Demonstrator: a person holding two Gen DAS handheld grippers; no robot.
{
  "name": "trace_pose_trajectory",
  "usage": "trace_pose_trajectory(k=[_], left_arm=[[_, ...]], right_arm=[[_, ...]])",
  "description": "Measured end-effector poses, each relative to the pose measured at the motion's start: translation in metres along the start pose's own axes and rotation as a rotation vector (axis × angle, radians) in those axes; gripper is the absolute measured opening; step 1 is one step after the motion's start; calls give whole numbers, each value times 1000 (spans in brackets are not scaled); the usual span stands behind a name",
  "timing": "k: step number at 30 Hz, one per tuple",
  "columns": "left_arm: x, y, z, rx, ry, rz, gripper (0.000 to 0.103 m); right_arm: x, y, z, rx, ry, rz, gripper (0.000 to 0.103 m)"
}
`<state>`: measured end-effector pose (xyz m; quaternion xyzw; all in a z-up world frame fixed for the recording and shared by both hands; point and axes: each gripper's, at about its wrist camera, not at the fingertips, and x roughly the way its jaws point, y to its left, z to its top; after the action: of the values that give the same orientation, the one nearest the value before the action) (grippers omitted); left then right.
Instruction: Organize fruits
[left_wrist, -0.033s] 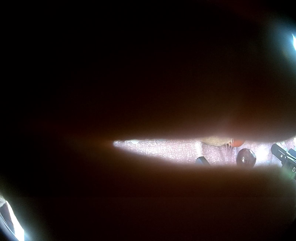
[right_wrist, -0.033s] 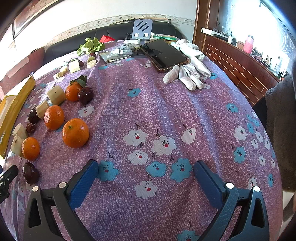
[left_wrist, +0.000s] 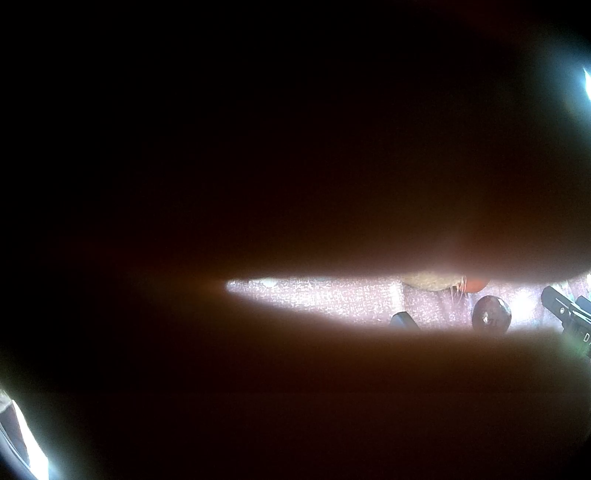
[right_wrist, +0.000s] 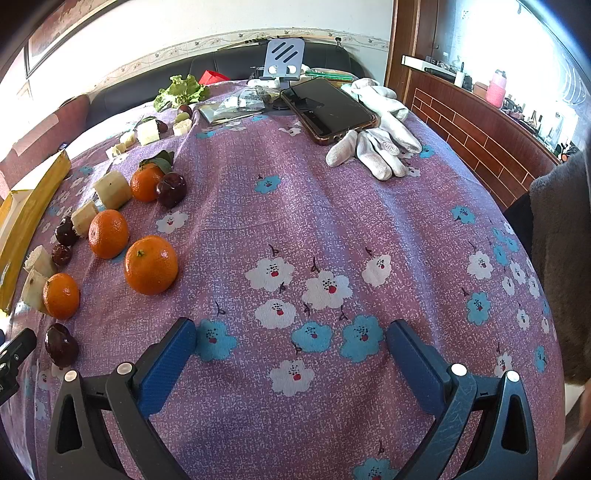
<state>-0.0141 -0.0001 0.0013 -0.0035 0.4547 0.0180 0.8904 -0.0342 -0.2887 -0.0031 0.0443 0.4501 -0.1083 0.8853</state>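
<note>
My right gripper (right_wrist: 291, 343) is open and empty, low over the purple flowered cloth (right_wrist: 332, 206). Left of it lie several oranges, the nearest (right_wrist: 150, 264), with dark red fruits (right_wrist: 61, 345) and pale cut fruit chunks (right_wrist: 112, 189) among them. The left wrist view is almost wholly blocked by something dark right at the lens. Through a narrow slit it shows cloth, a dark red fruit (left_wrist: 491, 314), a bit of an orange (left_wrist: 477, 284) and a pale chunk (left_wrist: 428, 281). The left gripper's fingers do not show clearly.
A phone (right_wrist: 328, 109) and white gloves (right_wrist: 376, 144) lie at the far right of the cloth. A phone stand (right_wrist: 282, 61), lettuce (right_wrist: 181, 90) and plastic bags (right_wrist: 236, 105) are at the back. A yellow box (right_wrist: 26, 214) lies along the left edge. A black tool tip (right_wrist: 14, 350) pokes in at the left.
</note>
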Motion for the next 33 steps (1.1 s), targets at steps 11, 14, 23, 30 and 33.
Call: trace_pose_trajectory(k=[11,14,23,30,33], left_arm=[[0,1,0,0,-3,0,103],[0,1,0,0,-3,0,103],[0,1,0,-1,-2,3,103],[-6,-1,-1,60,80,-37,103],[-13,-1,-15,130,98,-82,103]], right_arm=[[0,0,0,0,0,0,103],[0,0,0,0,0,0,103],[0,-1,0,2,0,2,103],[2,-1,3,-15,29,11,103],[2,-1,4,-12,49,9,103]])
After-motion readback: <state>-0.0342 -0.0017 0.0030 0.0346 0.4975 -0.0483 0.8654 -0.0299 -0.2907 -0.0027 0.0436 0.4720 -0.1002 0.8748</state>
